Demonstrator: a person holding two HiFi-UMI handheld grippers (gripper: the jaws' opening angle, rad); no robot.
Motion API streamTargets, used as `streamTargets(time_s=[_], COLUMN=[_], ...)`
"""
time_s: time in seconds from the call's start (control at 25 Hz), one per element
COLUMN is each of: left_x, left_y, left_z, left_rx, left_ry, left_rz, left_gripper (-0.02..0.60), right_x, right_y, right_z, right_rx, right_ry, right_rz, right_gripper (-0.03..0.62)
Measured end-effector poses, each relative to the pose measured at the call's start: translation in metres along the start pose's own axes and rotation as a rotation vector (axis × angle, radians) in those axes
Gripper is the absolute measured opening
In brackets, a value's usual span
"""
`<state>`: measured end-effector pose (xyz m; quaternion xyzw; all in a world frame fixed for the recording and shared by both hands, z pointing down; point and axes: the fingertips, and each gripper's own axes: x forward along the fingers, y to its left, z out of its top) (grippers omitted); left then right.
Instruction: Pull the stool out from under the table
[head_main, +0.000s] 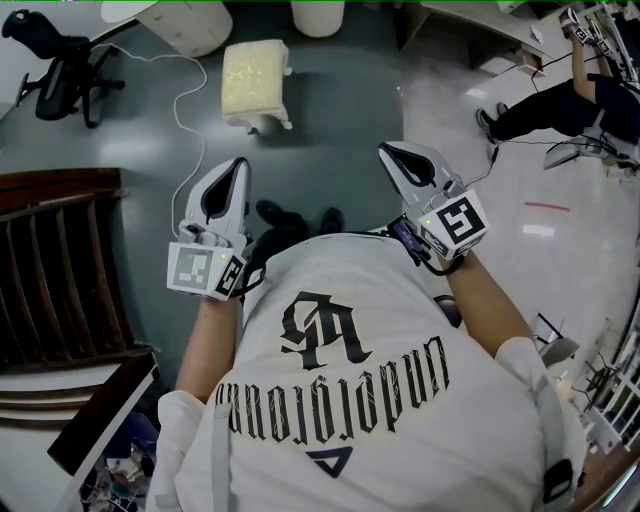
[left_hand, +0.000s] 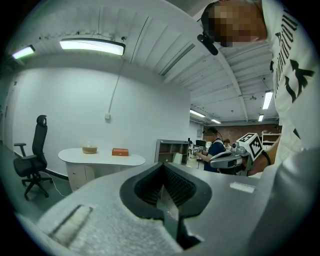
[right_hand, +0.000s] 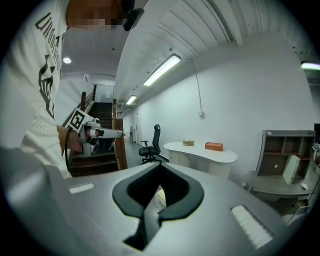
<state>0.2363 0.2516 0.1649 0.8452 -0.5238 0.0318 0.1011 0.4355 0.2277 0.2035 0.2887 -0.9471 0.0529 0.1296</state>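
Observation:
The stool (head_main: 255, 80), with a cream cushion and white legs, stands on the grey floor ahead of me. It is just in front of the white table (head_main: 185, 20), apart from its edge. My left gripper (head_main: 238, 167) is held at chest height, pointing towards the stool, shut and empty. My right gripper (head_main: 391, 153) is level with it on the other side, also shut with nothing in it. Both are well short of the stool. In the left gripper view the left gripper (left_hand: 163, 167) has its jaws together, and the white table (left_hand: 100, 157) stands beyond. The right gripper (right_hand: 161, 166) is likewise closed.
A black office chair (head_main: 60, 65) stands at the far left, and wooden stairs (head_main: 60, 270) are on my left. A white cable (head_main: 190, 110) runs over the floor beside the stool. Another person (head_main: 560, 100) is at the far right. A grey shelf unit (left_hand: 172, 150) stands right of the table.

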Motion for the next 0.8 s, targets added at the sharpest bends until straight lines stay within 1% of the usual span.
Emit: streamTargets(time_s=[0.4, 0.56, 0.8], left_x=[-0.011, -0.013, -0.009], left_y=[-0.001, -0.005, -0.008], left_z=[-0.005, -0.008, -0.006], left_rx=[-0.021, -0.027, -0.026], left_ry=[-0.004, -0.003, -0.005], left_rz=[0.028, 0.027, 0.021], left_gripper=[0.006, 0.006, 0.006], right_x=[0.002, -0.001, -0.004], right_y=[0.004, 0.007, 0.006], right_z=[0.003, 0.001, 0.006], right_rx=[-0.006, 0.001, -0.017], right_ry=[-0.018, -0.013, -0.022], right_rz=[0.027, 0.031, 0.032], right_gripper=[0.002, 0.002, 0.002])
